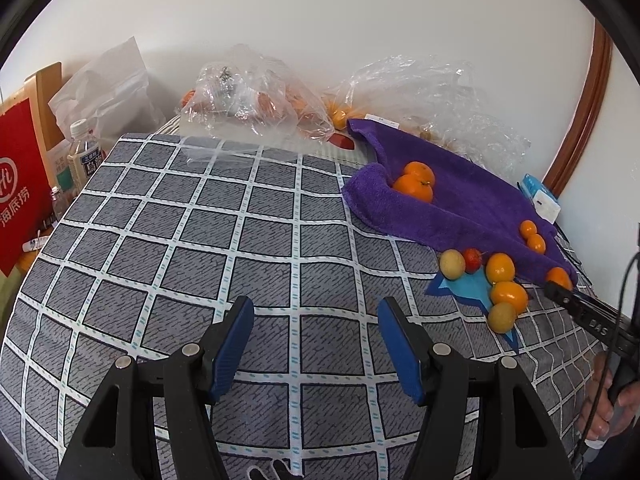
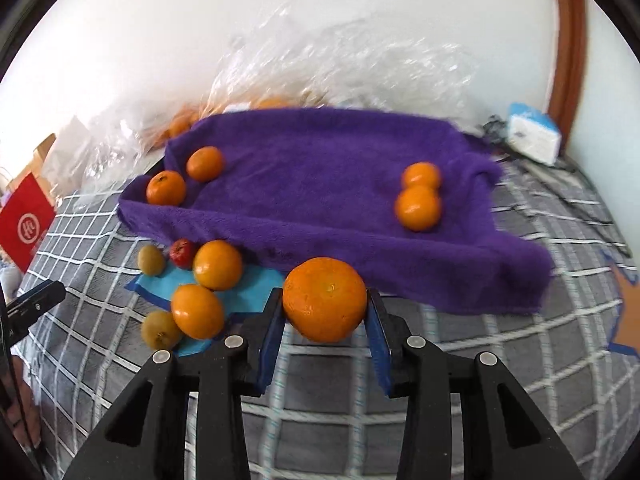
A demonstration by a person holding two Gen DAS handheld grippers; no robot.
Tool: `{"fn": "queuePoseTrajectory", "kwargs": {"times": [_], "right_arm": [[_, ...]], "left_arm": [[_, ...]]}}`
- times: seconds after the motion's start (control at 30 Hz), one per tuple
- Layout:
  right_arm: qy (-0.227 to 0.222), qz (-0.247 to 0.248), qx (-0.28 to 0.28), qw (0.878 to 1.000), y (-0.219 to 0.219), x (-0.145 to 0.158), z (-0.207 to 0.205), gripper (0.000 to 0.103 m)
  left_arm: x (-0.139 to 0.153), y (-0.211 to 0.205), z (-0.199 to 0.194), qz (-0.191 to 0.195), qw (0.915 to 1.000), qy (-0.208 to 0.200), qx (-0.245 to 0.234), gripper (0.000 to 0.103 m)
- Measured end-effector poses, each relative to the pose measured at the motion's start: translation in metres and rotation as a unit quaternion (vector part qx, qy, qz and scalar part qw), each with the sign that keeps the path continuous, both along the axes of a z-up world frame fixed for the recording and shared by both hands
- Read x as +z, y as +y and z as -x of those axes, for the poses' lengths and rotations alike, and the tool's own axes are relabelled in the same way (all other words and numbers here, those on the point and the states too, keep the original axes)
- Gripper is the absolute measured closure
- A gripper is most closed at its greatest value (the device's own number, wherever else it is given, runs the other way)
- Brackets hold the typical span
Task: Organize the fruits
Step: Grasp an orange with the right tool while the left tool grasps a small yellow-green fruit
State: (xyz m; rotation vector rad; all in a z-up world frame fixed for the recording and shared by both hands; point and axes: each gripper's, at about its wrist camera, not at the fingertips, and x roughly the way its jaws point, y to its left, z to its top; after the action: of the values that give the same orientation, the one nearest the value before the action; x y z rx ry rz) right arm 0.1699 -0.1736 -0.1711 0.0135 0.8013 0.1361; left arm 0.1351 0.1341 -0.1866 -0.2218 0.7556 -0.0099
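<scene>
Grey checked cloth (image 1: 200,240) lies bare at frame left and centre, under the left hand-held gripper (image 1: 316,344), whose jaws stand apart. Right of centre, the purple towel (image 2: 320,168) carries tangerines; beside its near edge, the right hand-held gripper (image 2: 325,320) clamps a tangerine (image 2: 325,298).

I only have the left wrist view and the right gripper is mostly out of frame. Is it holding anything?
Observer: Yes, the right gripper is shut on a mandarin orange.
Operator: Is it over the purple towel?
Observer: It sits at the near edge of the purple towel, just in front of it.
Operator: What's beside it?
Observer: To its left, the blue paper carries two oranges, two yellow-green fruits and a small red fruit.
</scene>
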Motion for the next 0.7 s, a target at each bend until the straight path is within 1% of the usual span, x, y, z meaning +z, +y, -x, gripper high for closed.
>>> {"fn": "queuePoseTrajectory", "kwargs": {"times": [0.07,0.17,0.3,0.37,0.43,0.57,0.63,0.7], "right_arm": [[-0.011,-0.004,-0.020,1.000,-0.012,0.004,0.009,0.064],[-0.015,-0.024,-0.029,0.999,-0.030,0.006,0.019,0.064],[-0.017,-0.013,-0.042,0.999,-0.042,0.002,0.027,0.064],[-0.013,-0.008,-0.047,0.999,-0.046,-0.001,0.027,0.064],[-0.009,-0.011,-0.046,0.999,-0.050,-0.002,0.027,0.064],[-0.009,0.001,-0.048,0.999,-0.052,-0.002,0.026,0.064],[-0.014,0.003,-0.047,0.999,-0.053,-0.002,0.025,0.064],[-0.015,0.002,-0.047,0.999,-0.053,-0.003,0.025,0.064]], "left_arm": [[0.001,0.002,0.001,0.003,1.0000,-0.002,0.006,0.041],[0.003,0.005,0.003,0.012,0.9998,-0.014,0.013,0.041],[0.006,0.005,0.007,0.018,0.9994,-0.026,0.014,0.041],[0.008,0.003,0.009,0.014,0.9994,-0.029,0.014,0.041],[0.011,-0.002,0.012,0.003,0.9996,-0.025,0.009,0.041],[0.016,-0.014,0.005,0.018,0.9997,0.008,-0.016,0.041],[0.020,-0.024,0.001,0.017,0.9993,0.006,-0.032,0.041],[0.022,-0.034,-0.006,0.007,0.9993,0.009,-0.036,0.041]]}}
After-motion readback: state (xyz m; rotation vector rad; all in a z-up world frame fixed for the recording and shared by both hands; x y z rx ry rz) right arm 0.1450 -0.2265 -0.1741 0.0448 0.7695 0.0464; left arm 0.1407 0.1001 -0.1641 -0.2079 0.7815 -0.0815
